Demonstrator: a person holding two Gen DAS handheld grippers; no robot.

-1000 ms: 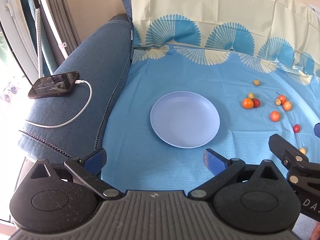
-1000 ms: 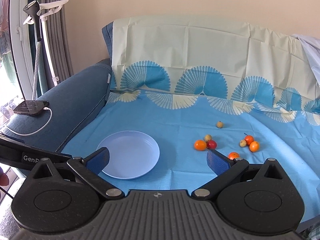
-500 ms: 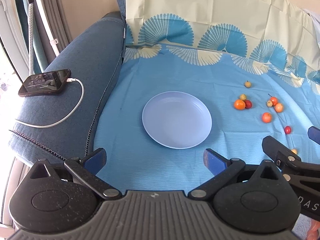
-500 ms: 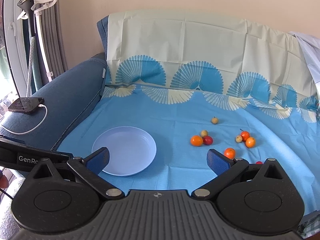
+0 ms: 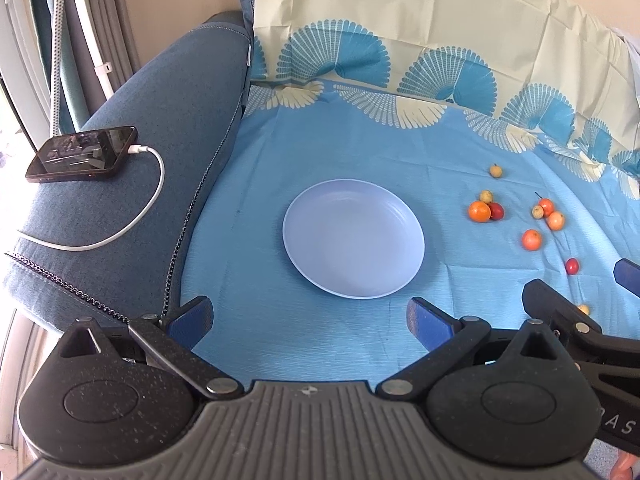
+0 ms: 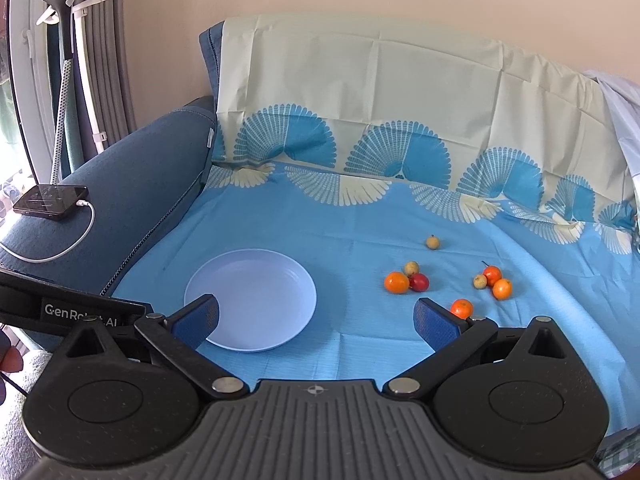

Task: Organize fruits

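Note:
A pale blue plate (image 5: 354, 238) (image 6: 256, 300) lies empty on the blue cloth. To its right several small fruits are scattered: an orange one (image 5: 479, 211) (image 6: 396, 282) touching a red one (image 5: 496, 211) (image 6: 419, 281), a yellowish one (image 5: 495, 170) (image 6: 432, 242) farther back, another orange one (image 5: 531, 239) (image 6: 461, 308) nearer, and a small red one (image 5: 572, 266). My left gripper (image 5: 308, 320) is open and empty, short of the plate. My right gripper (image 6: 316, 320) is open and empty too, between the plate and the fruits.
A phone (image 5: 82, 154) (image 6: 51, 202) on a white charging cable (image 5: 152, 200) rests on the dark blue sofa arm (image 5: 160, 120) at left. The patterned cloth (image 6: 400, 100) runs up the backrest. A garment steamer stand (image 6: 64, 80) is by the window.
Both views have shifted slightly: the plate and fruits sit a little farther left and lower in the left wrist view. Both grippers stay open and empty.

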